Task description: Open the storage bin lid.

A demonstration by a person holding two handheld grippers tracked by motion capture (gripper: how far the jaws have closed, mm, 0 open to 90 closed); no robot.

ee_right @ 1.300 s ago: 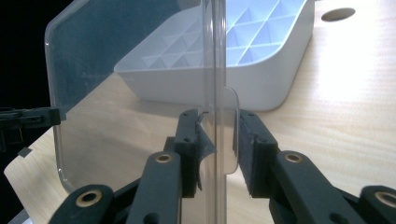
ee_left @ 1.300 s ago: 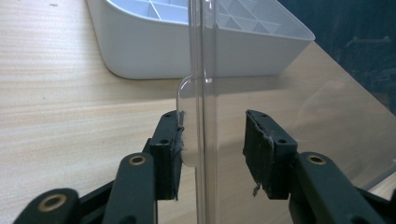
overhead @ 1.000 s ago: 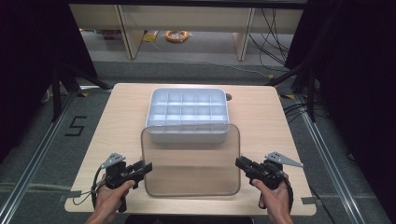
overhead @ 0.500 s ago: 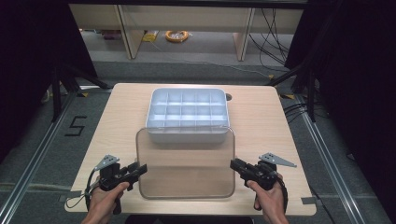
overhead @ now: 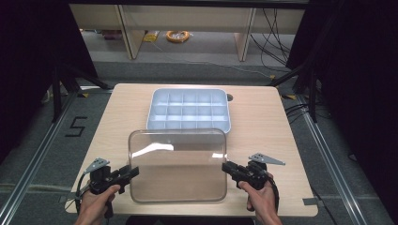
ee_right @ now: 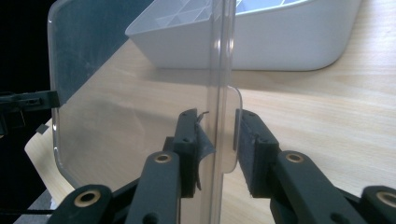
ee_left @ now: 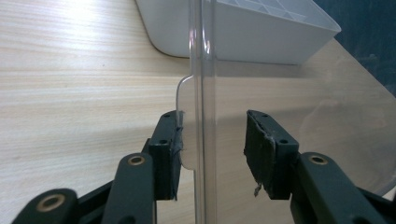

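A clear plastic lid (overhead: 177, 164) with rounded corners hangs over the near half of the table, tilted up towards me. My left gripper (overhead: 133, 171) is shut on its left edge and my right gripper (overhead: 226, 166) on its right edge. In the left gripper view the lid's rim (ee_left: 204, 93) runs upright between the jaws of the left gripper (ee_left: 212, 135), one pad against a small tab. In the right gripper view the right gripper (ee_right: 217, 128) clamps the rim and tab of the lid (ee_right: 140, 107) the same way. Behind the lid sits a white compartment tray (overhead: 155, 110).
The tray (ee_left: 252, 37) (ee_right: 280, 42) stands at the middle back of the light wooden table (overhead: 263, 122). Bare wood lies to either side of it. Dark floor, rails and shelving surround the table. The table's near edge is just under my hands.
Both grippers have drawn the lid a little towards the near edge of the table, so its far edge has come off the tray's front wall. The grip has stayed the same.
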